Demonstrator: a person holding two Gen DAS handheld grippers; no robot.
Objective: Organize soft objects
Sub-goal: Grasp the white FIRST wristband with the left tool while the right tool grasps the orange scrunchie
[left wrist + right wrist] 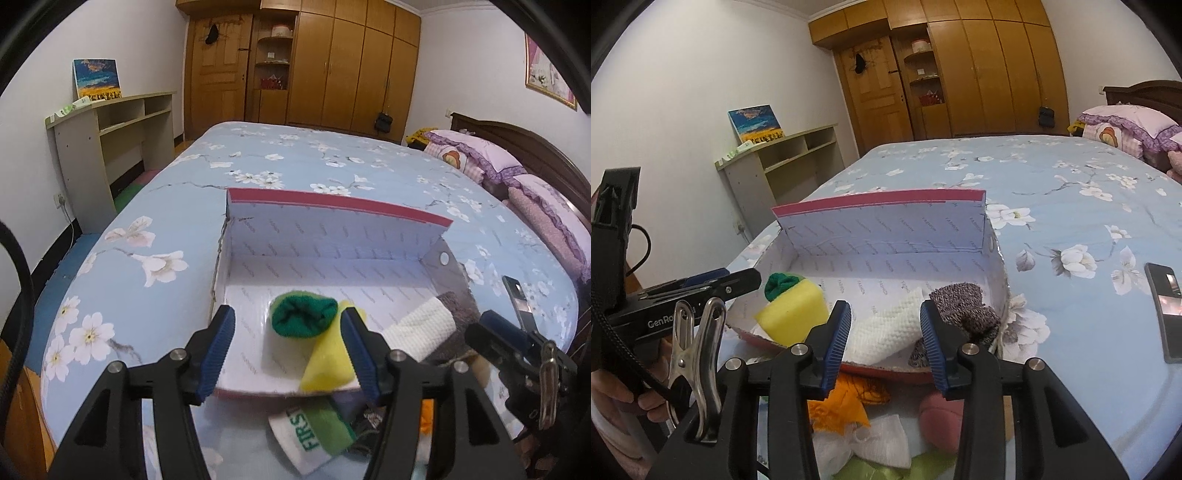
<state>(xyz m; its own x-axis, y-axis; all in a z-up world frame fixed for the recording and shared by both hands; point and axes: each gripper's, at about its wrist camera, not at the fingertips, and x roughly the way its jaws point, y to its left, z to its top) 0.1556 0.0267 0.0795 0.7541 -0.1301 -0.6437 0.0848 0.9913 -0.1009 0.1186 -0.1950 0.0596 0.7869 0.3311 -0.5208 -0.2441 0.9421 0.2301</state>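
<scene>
An open white box with a red rim (332,254) (886,236) lies on the bed. Inside are a rolled green sock (303,314) (781,284), a yellow sponge (328,365) (794,317), a white knit roll (421,330) (886,328) and a grey-brown sock (458,310) (964,310). My left gripper (288,350) (713,282) is open and empty over the box's near edge. My right gripper (884,343) is open and empty, just before the white roll. More soft items lie in front of the box: a white-green sock (314,439), orange cloth (842,402), white cloth (871,443), a pink object (942,413).
A floral blue bedspread (295,158) (1071,192) covers the bed. A phone (1167,310) (517,295) lies right of the box. Pillows (480,155) sit at the headboard. A shelf unit (110,140) and wardrobe (332,62) stand beyond.
</scene>
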